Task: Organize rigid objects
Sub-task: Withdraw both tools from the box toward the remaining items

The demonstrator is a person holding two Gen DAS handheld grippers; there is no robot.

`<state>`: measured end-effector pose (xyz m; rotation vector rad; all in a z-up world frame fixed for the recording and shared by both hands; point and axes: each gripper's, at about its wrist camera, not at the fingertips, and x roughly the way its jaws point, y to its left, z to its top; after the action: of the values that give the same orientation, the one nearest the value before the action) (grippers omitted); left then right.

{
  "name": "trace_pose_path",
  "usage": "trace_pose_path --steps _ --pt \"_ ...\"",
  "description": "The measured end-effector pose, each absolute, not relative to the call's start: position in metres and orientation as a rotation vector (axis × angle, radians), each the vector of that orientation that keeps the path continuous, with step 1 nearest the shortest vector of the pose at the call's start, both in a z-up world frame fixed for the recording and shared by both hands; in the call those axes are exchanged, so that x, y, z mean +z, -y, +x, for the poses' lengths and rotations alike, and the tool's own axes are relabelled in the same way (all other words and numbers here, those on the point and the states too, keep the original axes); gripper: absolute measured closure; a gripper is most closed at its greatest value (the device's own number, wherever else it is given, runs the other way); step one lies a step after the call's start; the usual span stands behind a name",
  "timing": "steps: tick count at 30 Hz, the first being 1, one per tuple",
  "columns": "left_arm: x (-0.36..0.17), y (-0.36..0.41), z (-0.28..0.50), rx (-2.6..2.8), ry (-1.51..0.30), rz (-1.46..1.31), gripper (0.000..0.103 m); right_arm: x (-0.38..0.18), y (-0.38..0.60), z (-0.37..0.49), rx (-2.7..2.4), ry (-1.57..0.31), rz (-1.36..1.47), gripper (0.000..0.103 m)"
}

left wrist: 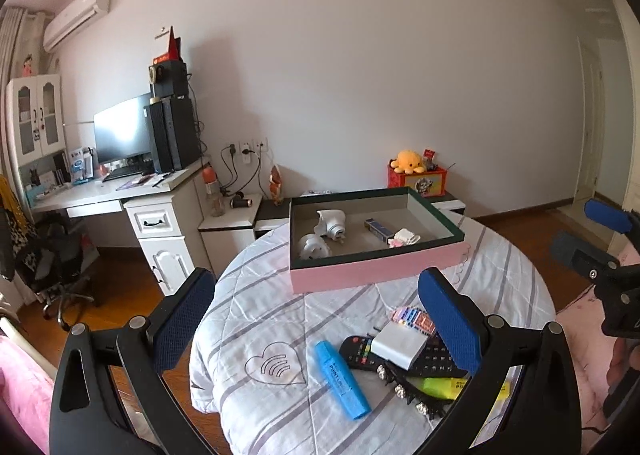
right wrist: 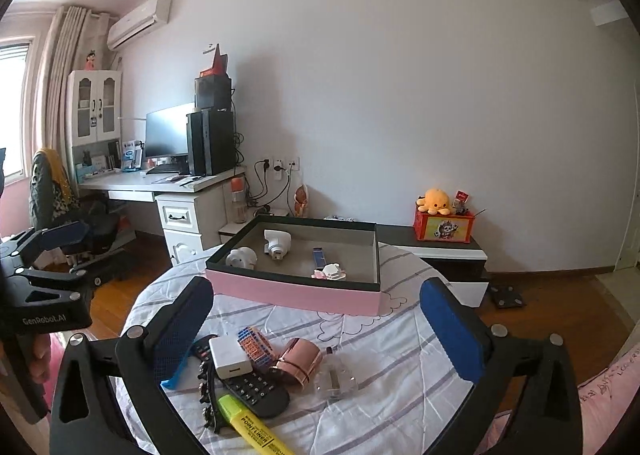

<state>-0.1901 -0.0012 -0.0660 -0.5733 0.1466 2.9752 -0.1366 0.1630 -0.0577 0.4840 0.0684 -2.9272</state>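
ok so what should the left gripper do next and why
Probably lower the open left gripper onto the blue highlighter: it lies alone on the quilt, clear of the pile on the remote, while the pink box still has room.

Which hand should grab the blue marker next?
Probably the left. The blue highlighter lies between the open left gripper fingers. In the right wrist view, the right gripper is open too, but only the marker's tip peeks out behind its finger.
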Motion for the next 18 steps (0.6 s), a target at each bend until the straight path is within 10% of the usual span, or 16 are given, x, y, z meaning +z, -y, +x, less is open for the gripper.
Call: trace_pose_path --steps 18 --pt "-0.107 0.014 -0.192 2.944 -0.138 -0.76 0.0 -0.09 -0.175 -0.133 -2.928 -0.068 0.64 0.0"
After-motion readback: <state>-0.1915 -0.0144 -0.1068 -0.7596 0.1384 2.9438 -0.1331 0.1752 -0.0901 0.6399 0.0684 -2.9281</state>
